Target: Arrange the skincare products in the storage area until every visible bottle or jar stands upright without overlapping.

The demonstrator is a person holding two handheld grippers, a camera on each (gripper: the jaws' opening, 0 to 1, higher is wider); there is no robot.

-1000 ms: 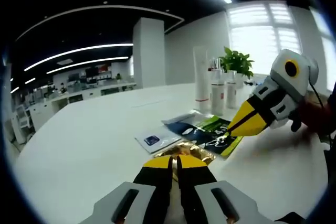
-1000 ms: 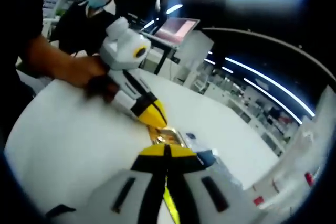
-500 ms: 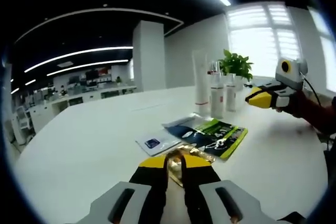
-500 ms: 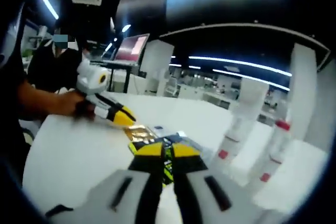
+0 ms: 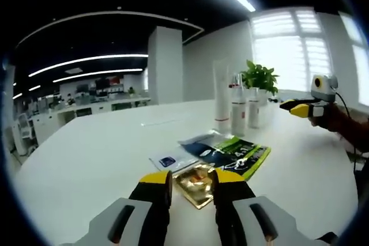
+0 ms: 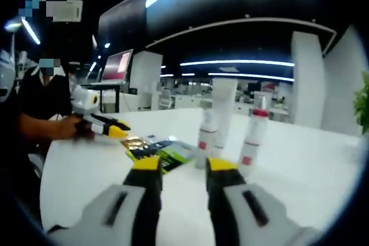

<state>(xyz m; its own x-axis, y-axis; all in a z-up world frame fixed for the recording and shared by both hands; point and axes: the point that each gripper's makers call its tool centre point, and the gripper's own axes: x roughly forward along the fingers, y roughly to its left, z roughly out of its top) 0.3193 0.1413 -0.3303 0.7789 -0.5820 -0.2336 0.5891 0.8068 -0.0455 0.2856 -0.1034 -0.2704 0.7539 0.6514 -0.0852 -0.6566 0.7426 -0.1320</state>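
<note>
Jaws of both the left gripper [image 5: 192, 184] and right gripper [image 6: 183, 166] stood wide, empty. Labels on the upright bottles [image 6: 255, 136] were unreadable; sachets [image 5: 226, 151] lay overlapping on the surface [image 5: 92, 159].

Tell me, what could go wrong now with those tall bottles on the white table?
The bottles stand close together beside a tall tube, so the open right gripper, which faces them, might knock one into another. The open left gripper straddles a gold packet that touches other flat packets; moving it may drag them along.

White table [image 5: 86, 159], flat sachets [image 5: 222, 151], upright bottles [image 5: 238, 108], tall tube [image 5: 221, 96]
</note>
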